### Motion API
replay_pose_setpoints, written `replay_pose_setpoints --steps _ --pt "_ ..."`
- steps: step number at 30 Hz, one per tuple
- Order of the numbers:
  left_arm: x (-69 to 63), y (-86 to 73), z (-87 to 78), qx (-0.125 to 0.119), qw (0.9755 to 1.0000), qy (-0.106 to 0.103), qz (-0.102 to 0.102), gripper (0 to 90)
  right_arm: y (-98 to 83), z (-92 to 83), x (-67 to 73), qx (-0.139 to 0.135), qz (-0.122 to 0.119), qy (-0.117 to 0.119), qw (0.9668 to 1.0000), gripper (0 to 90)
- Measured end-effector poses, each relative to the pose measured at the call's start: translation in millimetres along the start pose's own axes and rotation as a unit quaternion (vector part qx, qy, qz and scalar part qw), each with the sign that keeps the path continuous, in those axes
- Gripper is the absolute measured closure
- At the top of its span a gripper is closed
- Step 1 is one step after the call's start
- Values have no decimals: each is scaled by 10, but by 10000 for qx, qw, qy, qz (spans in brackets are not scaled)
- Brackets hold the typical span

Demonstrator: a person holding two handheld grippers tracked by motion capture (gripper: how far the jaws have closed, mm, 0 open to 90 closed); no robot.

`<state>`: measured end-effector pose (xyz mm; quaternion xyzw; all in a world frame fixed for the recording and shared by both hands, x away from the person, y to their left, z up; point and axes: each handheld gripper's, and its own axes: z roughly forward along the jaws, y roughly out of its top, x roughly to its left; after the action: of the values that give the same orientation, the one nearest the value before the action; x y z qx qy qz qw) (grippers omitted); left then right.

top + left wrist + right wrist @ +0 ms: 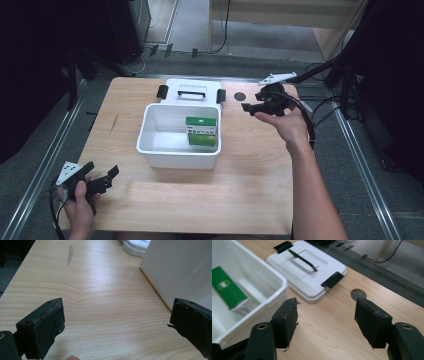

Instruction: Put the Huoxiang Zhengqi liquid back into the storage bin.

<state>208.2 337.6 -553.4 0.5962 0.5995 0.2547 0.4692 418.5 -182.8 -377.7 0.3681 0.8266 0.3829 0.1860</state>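
Observation:
A white plastic box [177, 156] stands open in the middle of the wooden table, with a green and white carton [201, 131] inside against its right wall. The carton [227, 290] lies in the box [275, 287] in the right gripper view too. Behind the box lies its white lid [191, 91] with a black handle and two black clips; the lid [305, 275] is flat on the table. My right gripper [253, 106] hovers open to the right of the box, holding nothing. My left gripper [107, 177] rests open near the front left corner, its jaws wide over bare wood.
A round dark hole [240, 96] sits in the table [250, 185] right of the lid, also seen as the hole [358, 293] between my right jaws. A grey smudge [70, 253] marks the wood at the left. Black stands and cables surround the table.

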Motion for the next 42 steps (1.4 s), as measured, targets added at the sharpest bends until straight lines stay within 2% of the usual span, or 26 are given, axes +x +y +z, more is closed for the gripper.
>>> replay_pose_setpoints --steps 4,6,8,9,11,13,15,17,18,19,20,21,23,25,27,28,30,31,33,35,37,42 --pt "0 2 3 18 10000 -4 23 1 -215 -41 -113 -275 468 -192 9983 379" --pt "-1 2 3 20 10000 -6 26 2 -334 -83 -161 -398 585 -312 9970 443" --pt "1 1 0 14 10000 -15 11 2 -472 -154 -193 -600 647 -455 9951 548" --pt "4 1 -3 13 10000 -24 6 1 -520 -180 -201 -701 701 -501 9938 567" --pt "5 1 -4 15 10000 -29 8 2 -668 -253 -235 -1022 1006 -535 9882 589" --pt "4 1 -5 16 10000 -32 15 1 -816 -290 -250 -1257 1129 -639 9835 584" --pt "3 0 -5 5 10000 -34 6 1 -970 -306 -261 -1342 1125 -753 9817 572" --pt "4 -1 -6 -1 10000 -29 -3 1 -1129 -314 -258 -1319 1253 -827 9798 562" --pt "3 -1 -6 -7 10000 -24 -9 2 -1189 -317 -253 -1304 1323 -875 9787 542" --pt "3 -1 -7 -4 10000 -24 -7 1 -1285 -326 -240 -1265 1477 -985 9760 490" --pt "3 -1 -7 -4 10000 -24 -7 1 -1285 -326 -240 -1265 1477 -985 9760 490" --pt "3 0 -6 2 10000 -18 4 1 -1437 -342 -223 -1243 1642 -1095 9724 455" --pt "2 0 -4 9 10000 -25 13 2 -1561 -350 -209 -1108 1801 -1172 9703 339" --pt "1 0 -4 6 10000 -23 10 1 -1709 -358 -179 -950 1777 -1393 9695 256" --pt "1 0 -5 10 10000 -23 16 2 -1829 -374 -153 -929 1796 -1603 9661 155" --pt "1 0 -5 10 10000 -23 16 2 -1829 -374 -153 -929 1796 -1603 9661 155" --pt "1 0 -6 9 10000 -22 18 2 -1957 -406 -112 -1007 1725 -1840 9624 107" --pt "0 0 -5 5 10000 -13 14 1 -2052 -429 -87 -1044 1714 -1932 9604 20" --pt "-1 0 -5 9 10000 -8 17 2 -2118 -443 -82 -1050 1767 -1871 9606 0" --pt "-2 0 -4 3 10000 -6 12 1 -2224 -471 -61 -1095 1746 -1969 9585 0" --pt "-2 0 -5 3 10000 0 12 1 -2308 -492 -56 -1103 1870 -1929 9569 0" --pt "-1 0 -5 8 10000 3 12 1 -2542 -548 -32 -1026 1998 -1906 9556 0"
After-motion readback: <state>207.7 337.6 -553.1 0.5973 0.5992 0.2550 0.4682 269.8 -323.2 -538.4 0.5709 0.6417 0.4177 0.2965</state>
